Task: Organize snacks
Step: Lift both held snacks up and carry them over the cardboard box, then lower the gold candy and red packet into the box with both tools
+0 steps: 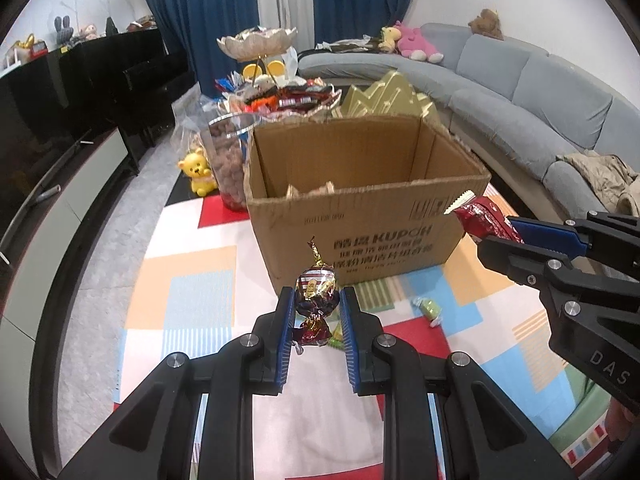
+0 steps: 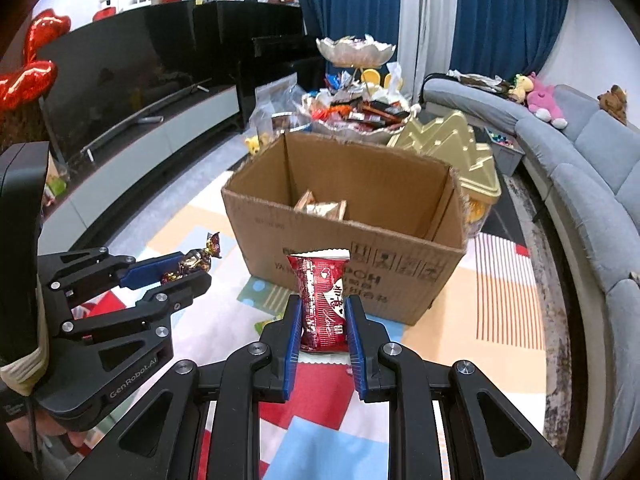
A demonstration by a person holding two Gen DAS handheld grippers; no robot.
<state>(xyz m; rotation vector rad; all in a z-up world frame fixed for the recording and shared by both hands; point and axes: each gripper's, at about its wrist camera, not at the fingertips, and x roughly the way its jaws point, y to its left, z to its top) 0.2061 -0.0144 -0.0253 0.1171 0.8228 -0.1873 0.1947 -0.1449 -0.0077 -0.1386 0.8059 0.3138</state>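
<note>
— Left wrist view?
— My left gripper [image 1: 316,304] fingers pinch a foil-wrapped twist candy [image 1: 316,296], short of the open brown cardboard box [image 1: 360,236].

— Right wrist view?
— My right gripper [image 2: 323,320] fingers clamp a red plastic snack packet [image 2: 323,300] before that box's near wall.

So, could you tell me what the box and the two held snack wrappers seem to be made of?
The box looks like matte brown corrugated cardboard, with ragged cut edges. The candy in the left gripper seems wrapped in shiny crinkled foil or film, ends twisted. The red packet in the right gripper looks like glossy plastic film with a crimped seal.
</note>
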